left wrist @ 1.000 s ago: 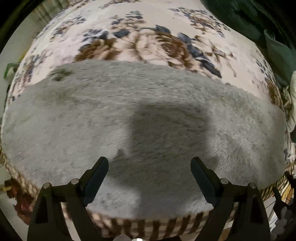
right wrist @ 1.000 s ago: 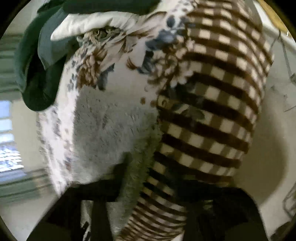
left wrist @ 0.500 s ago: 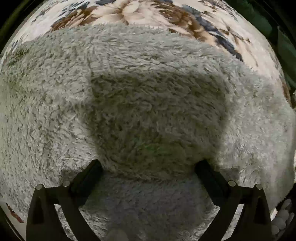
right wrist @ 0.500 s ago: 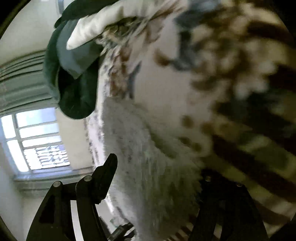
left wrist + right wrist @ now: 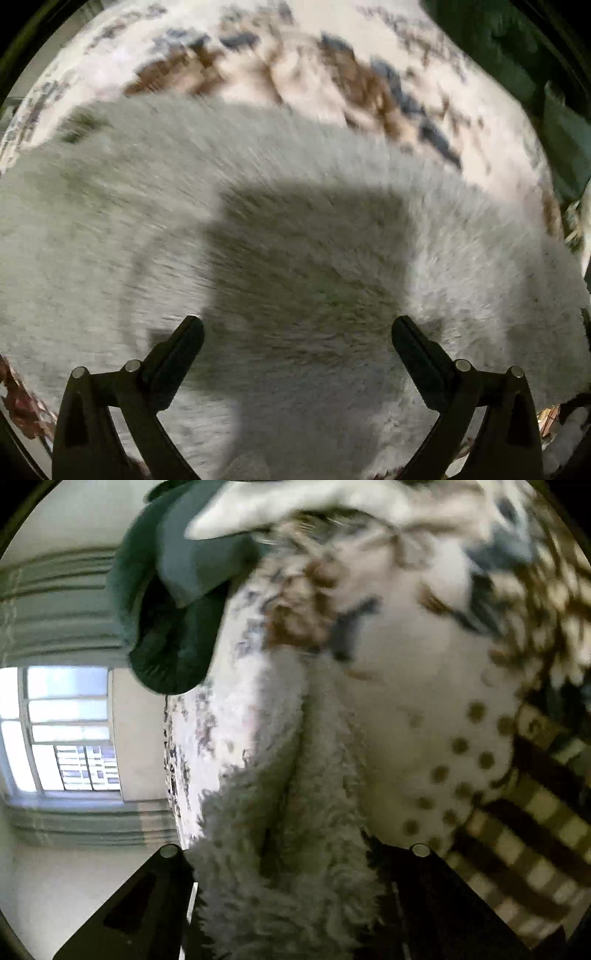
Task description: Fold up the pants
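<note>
The pants (image 5: 295, 229) are pale grey and fluffy and lie spread flat across a floral bedspread (image 5: 295, 66). My left gripper (image 5: 297, 325) is open and hovers just above the grey fleece, its shadow falling on it. In the right wrist view a thick fold of the same fleece (image 5: 280, 849) fills the space between my right gripper's (image 5: 291, 853) fingers, whose tips are hidden in the fabric. It looks shut on the pants' edge.
Dark green clothing (image 5: 166, 609) and a white pillow lie at the bed's far end, also in the left wrist view (image 5: 517, 55). A brown checked blanket border (image 5: 517, 849) hangs at the bed's side. A window (image 5: 62, 731) and curtains stand beyond.
My left gripper dipped close to the fleece, then pulled back up, still open. My right gripper moved in along the pants' edge and closed over a fold of the fleece.
</note>
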`<action>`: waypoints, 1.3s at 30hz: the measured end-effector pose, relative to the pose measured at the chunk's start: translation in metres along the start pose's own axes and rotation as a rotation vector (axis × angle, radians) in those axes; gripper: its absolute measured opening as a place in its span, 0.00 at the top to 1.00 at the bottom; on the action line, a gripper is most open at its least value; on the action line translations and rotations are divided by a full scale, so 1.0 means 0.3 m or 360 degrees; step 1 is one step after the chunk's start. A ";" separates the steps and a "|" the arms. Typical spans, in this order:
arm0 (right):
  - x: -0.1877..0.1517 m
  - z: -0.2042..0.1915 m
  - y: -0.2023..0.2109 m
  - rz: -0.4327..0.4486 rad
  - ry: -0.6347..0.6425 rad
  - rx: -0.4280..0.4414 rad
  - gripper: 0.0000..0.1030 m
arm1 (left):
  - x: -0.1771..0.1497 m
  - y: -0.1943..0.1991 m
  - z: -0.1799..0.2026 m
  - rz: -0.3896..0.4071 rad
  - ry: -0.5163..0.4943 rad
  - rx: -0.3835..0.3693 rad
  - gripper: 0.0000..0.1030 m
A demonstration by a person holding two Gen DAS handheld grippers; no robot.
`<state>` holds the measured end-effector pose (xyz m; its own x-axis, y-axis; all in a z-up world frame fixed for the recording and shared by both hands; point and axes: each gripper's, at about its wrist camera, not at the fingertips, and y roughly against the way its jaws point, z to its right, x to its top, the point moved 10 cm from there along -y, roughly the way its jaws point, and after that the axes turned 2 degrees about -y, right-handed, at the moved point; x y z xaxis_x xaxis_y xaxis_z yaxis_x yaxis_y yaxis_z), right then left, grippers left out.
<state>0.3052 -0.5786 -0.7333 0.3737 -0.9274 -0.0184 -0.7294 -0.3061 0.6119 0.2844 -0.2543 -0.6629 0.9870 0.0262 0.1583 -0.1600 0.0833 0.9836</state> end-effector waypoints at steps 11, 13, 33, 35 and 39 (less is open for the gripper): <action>-0.436 -0.572 -0.013 -0.0092 0.0488 0.0010 0.84 | 0.029 0.349 -0.523 0.0243 0.0293 -0.0032 0.00; -0.584 -0.640 -0.070 -0.0167 0.0564 -0.0005 0.84 | 0.006 0.400 -0.670 0.0267 0.0396 -0.0027 0.00; -1.516 -0.624 -0.517 -0.0846 0.1032 -0.0548 0.28 | -0.339 0.393 -1.503 0.0230 0.0956 0.0245 0.00; -1.458 -0.626 -0.554 -0.0765 0.1121 -0.0723 0.27 | -0.339 0.390 -1.514 0.0238 0.0989 0.0227 0.00; -1.467 -0.587 -0.681 -0.0825 0.1183 -0.0961 0.27 | -0.320 0.383 -1.517 0.0247 0.0998 0.0197 0.00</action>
<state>0.3907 -0.0702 -0.7109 0.9561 -0.2917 -0.0278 -0.0570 -0.2783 0.9588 0.1655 0.2059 -0.6044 0.7521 0.6076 0.2553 -0.2601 -0.0823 0.9621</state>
